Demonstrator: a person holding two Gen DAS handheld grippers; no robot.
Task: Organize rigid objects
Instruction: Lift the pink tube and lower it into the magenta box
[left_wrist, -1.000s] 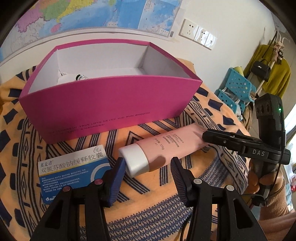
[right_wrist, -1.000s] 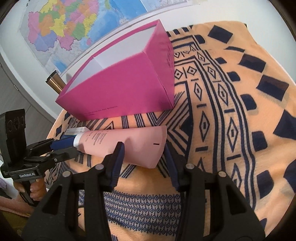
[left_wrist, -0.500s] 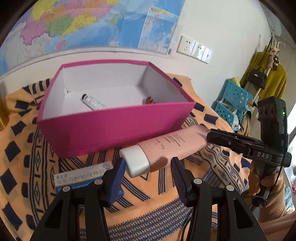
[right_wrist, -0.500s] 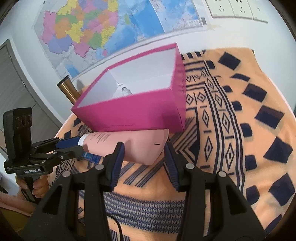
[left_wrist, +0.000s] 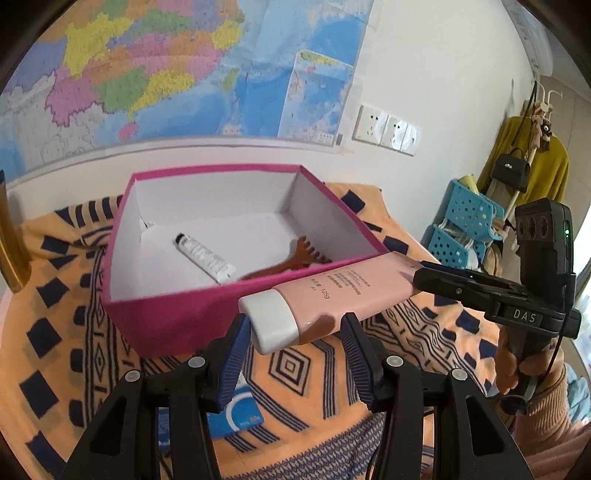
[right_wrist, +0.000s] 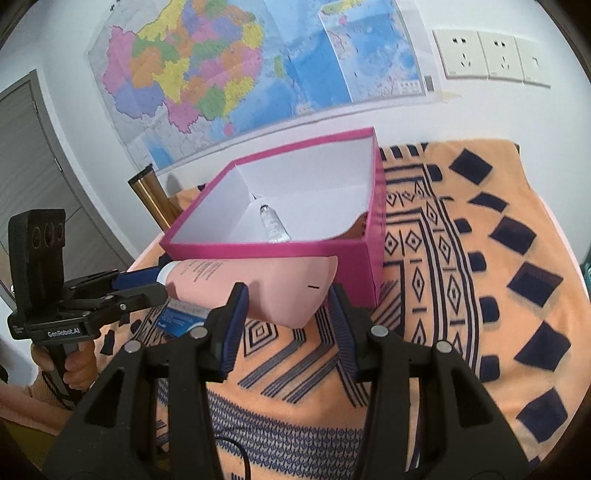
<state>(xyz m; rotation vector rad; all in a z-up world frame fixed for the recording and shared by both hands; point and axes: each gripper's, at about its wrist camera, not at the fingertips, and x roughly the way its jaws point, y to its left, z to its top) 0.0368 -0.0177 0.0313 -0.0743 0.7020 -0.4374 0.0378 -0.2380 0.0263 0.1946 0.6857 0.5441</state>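
Two-tool carriage of the pink cream tube (left_wrist: 332, 295) is the step in hand: the left tool (left_wrist: 293, 349) has its blue pads partly closed on the white cap end, and the right tool (right_wrist: 288, 314) is partly closed on the flat crimped end, so the tube hangs level between them, clear of the patterned cloth (right_wrist: 461, 295) and just in front of the near wall of the magenta box (left_wrist: 177, 317). To do this well, keep both ends at equal height, raise the tube above the box rim before moving it forward, and lower it onto bare floor of the box, away from the small silver tube (left_wrist: 205, 255) and the brown wooden comb-like piece (left_wrist: 295, 258) already inside. Release both tools together so that neither end drops first. Contact of the left pads with the cap is partly masked by the tube itself. The blue medicine carton (left_wrist: 236, 410) is mostly hidden behind the left tool. The brown piece is cut off by the box wall, so its full shape cannot be told. Print on the tubes is too small to read.
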